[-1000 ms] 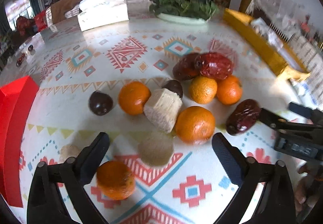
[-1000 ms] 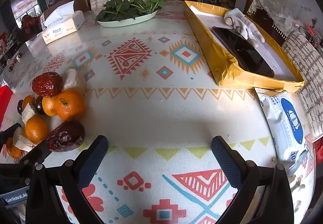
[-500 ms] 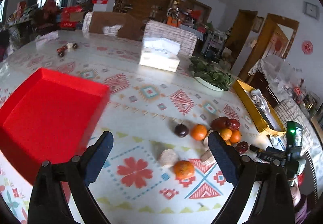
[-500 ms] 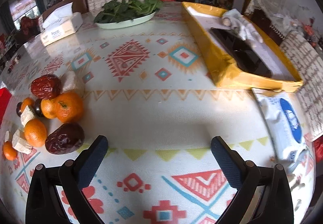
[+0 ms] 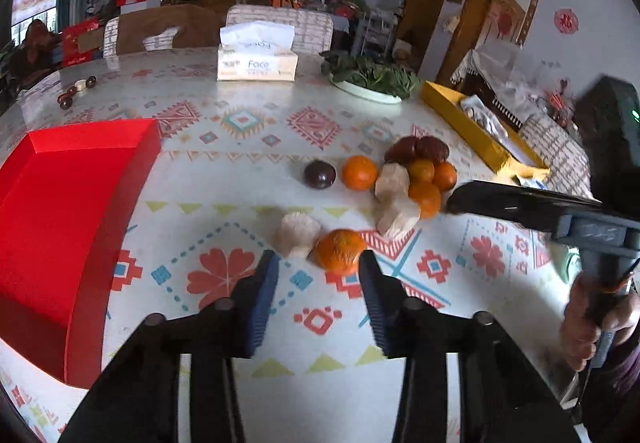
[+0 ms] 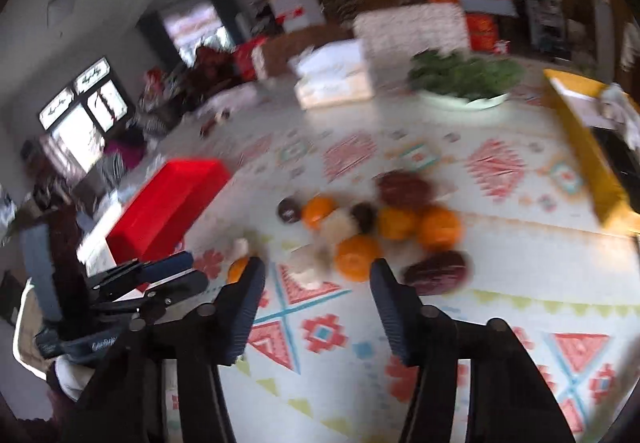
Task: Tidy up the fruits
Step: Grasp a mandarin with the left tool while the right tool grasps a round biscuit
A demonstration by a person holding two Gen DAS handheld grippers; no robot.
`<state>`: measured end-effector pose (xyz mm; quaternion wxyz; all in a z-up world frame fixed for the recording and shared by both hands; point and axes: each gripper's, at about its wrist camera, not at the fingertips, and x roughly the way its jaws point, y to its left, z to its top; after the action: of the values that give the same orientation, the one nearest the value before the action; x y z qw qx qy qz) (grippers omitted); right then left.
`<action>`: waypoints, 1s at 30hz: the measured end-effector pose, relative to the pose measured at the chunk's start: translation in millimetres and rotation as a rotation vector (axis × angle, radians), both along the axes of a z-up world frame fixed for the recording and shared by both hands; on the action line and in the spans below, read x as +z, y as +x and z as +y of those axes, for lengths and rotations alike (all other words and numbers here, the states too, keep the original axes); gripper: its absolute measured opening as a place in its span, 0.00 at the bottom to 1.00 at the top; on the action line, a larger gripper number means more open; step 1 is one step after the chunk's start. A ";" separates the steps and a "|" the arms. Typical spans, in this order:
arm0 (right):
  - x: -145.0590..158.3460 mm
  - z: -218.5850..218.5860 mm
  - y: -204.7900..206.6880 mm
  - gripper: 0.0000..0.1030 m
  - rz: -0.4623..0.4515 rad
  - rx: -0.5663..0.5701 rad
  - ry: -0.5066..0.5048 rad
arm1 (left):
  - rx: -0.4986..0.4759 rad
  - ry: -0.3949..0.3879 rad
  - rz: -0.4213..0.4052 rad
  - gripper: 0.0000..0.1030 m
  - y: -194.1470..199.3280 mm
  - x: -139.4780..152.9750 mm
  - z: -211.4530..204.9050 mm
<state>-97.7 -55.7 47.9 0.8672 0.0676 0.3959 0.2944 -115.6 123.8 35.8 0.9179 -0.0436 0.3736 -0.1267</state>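
Observation:
A pile of fruit lies on the patterned table: several oranges (image 5: 359, 172), dark red dates (image 5: 431, 148), a dark plum (image 5: 319, 174) and pale chunks (image 5: 393, 199). My left gripper (image 5: 318, 263) is open and empty, raised above the table, with a lone orange (image 5: 340, 251) and a pale chunk (image 5: 298, 233) just past its fingertips. My right gripper (image 6: 316, 271) is open and empty, above the near side of the pile (image 6: 356, 257); that view is blurred. A red tray (image 5: 60, 223) stands at the left.
A tissue box (image 5: 257, 59), a plate of greens (image 5: 370, 77) and a yellow tray (image 5: 476, 123) stand at the far side. Small dates (image 5: 74, 91) lie far left. The right gripper's arm (image 5: 520, 203) reaches in beside the pile.
The left gripper came back near the lone orange and narrowed. The right gripper lifted, swung left toward the fruit pile and narrowed; its view blurred.

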 end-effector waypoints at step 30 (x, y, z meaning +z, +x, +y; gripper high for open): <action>-25.5 31.6 8.2 0.31 0.049 -0.020 -0.067 | 0.031 0.034 0.085 0.28 36.0 -20.1 -14.7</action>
<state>-89.5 -24.1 22.3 0.8619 0.0497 0.4259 0.2705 -79.6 109.1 15.7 0.9036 -0.0390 0.4137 -0.1041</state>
